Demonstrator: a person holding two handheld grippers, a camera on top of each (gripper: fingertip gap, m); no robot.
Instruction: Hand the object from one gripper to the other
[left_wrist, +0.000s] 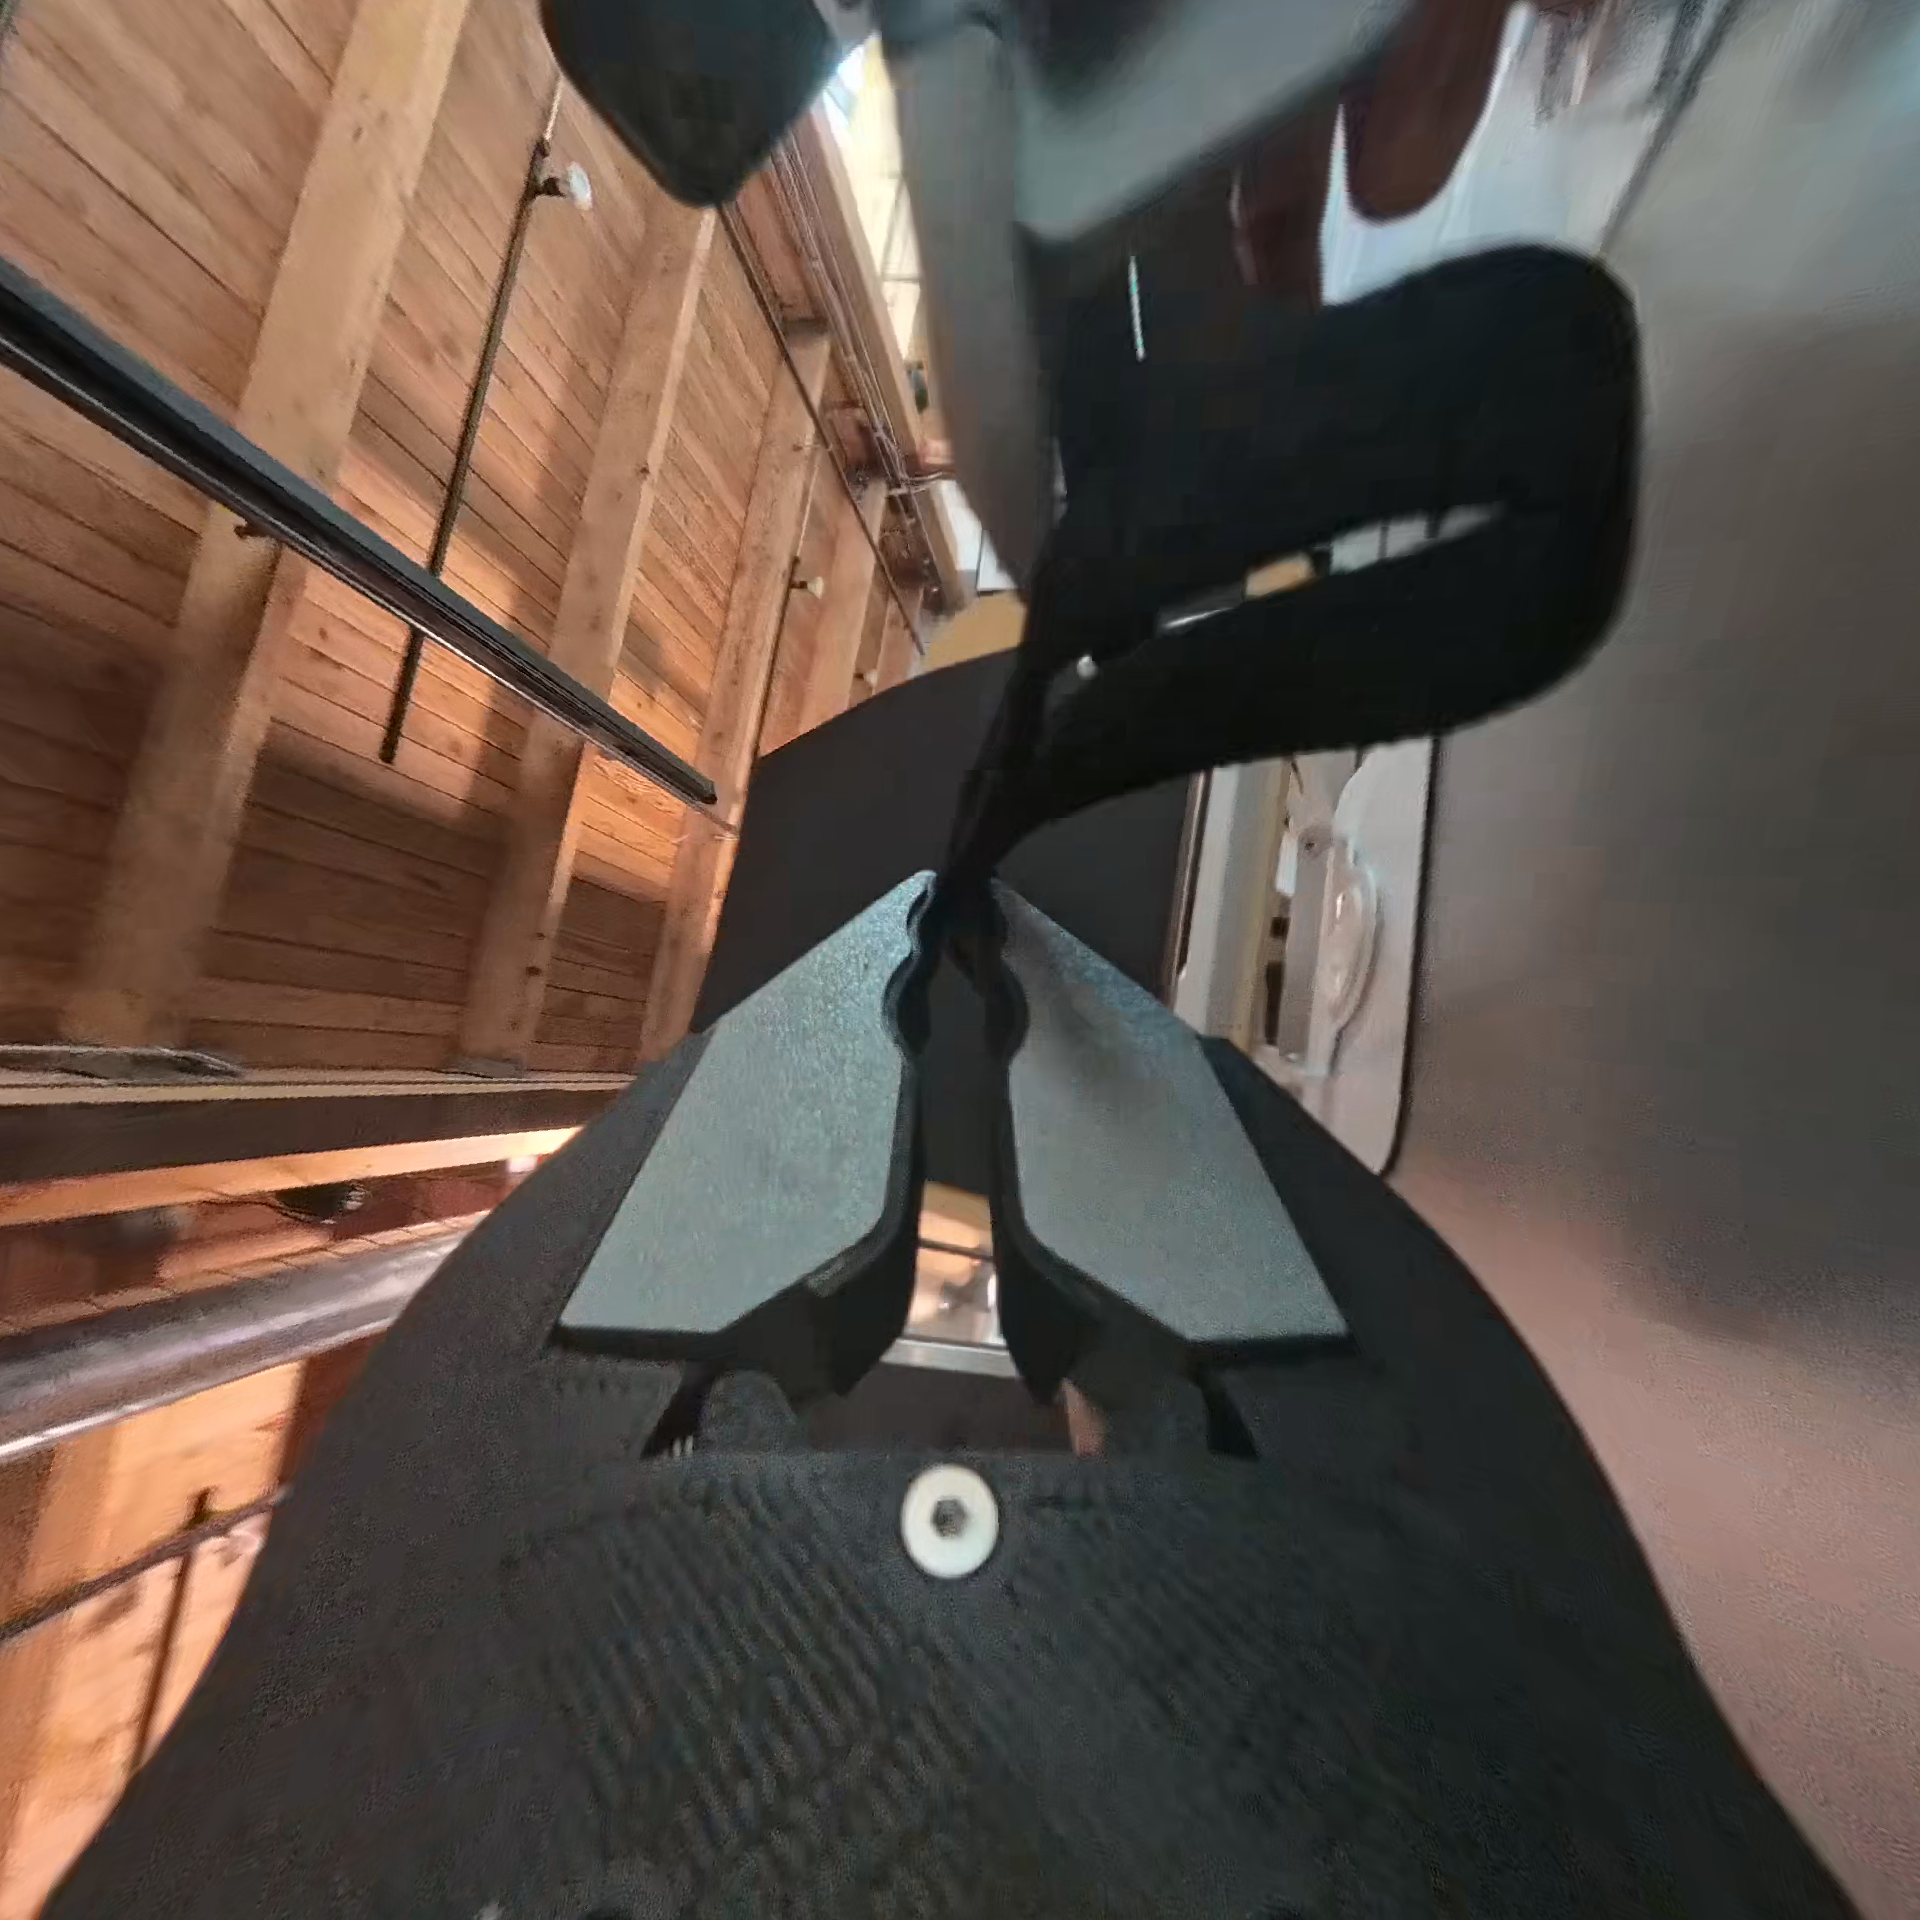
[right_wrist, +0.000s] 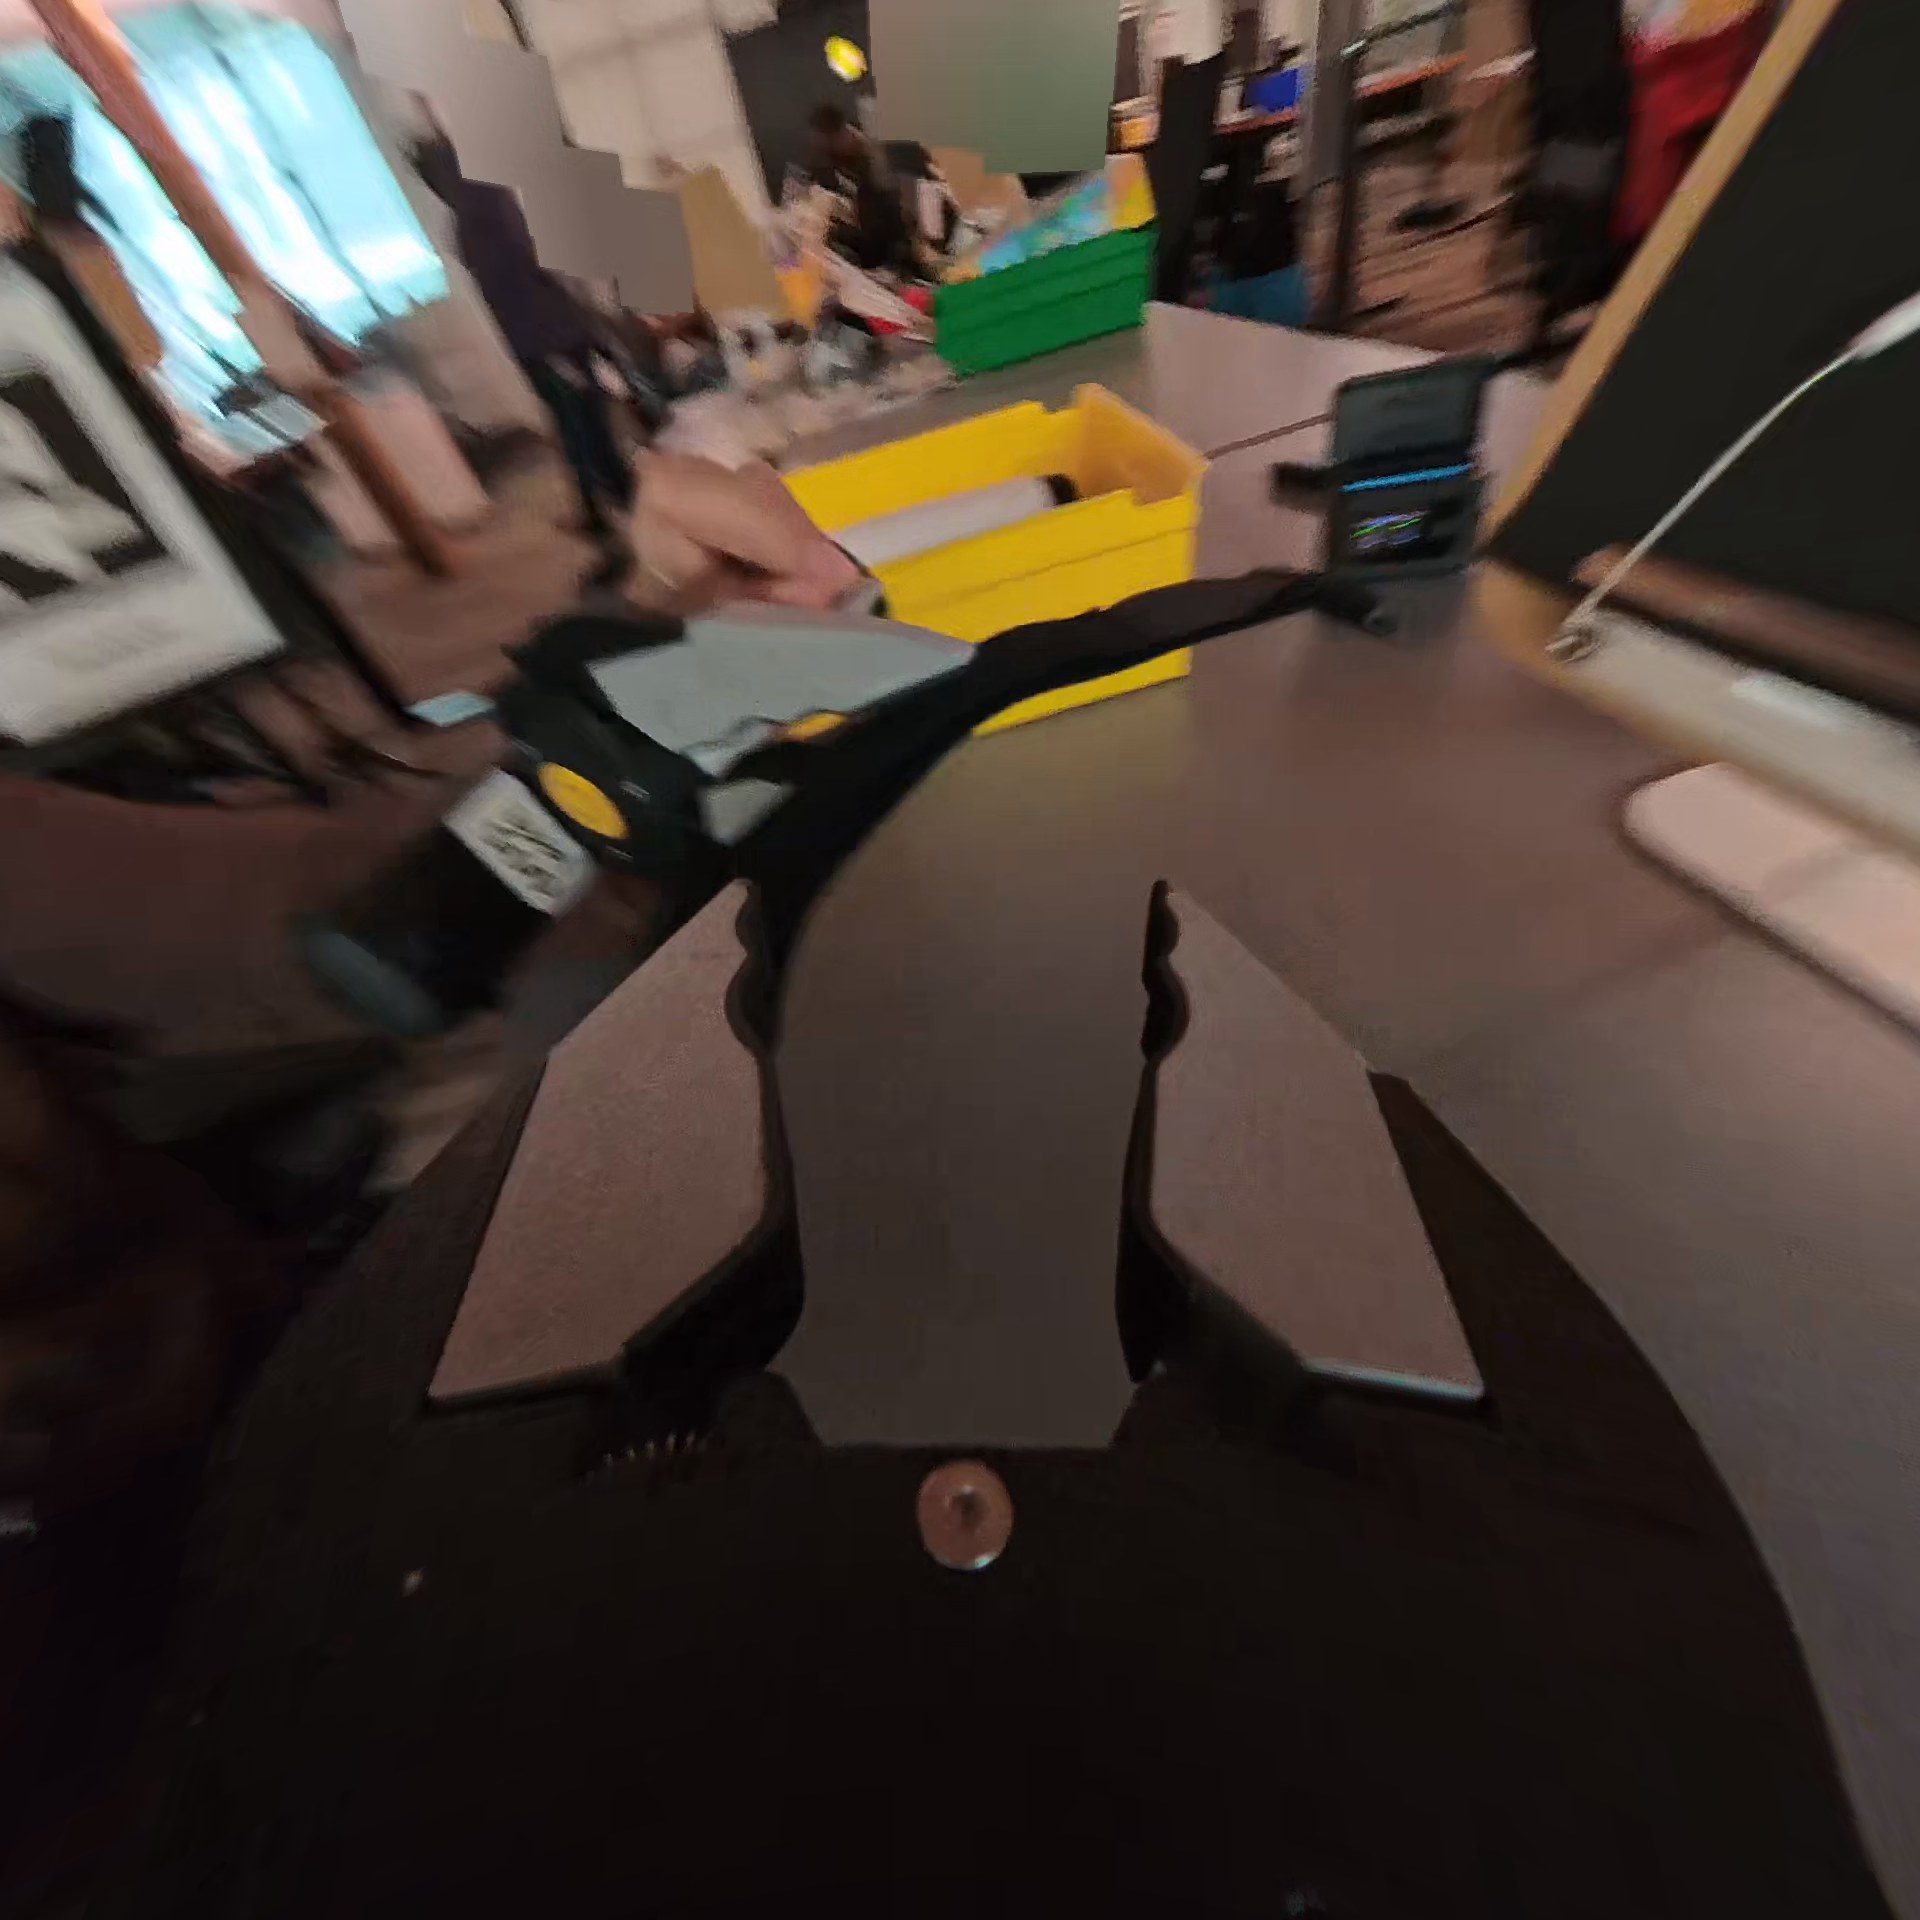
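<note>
The left gripper (left_wrist: 961, 914) pinches a black strap (left_wrist: 1351, 499) at its fingertips, and the strap hangs in the air above the table (right_wrist: 1299, 831). The right gripper (right_wrist: 951, 914) has its fingers spread wide and holds nothing. For a good handover, I think the right fingers should close on a free part of the strap before the left ones let go.
</note>
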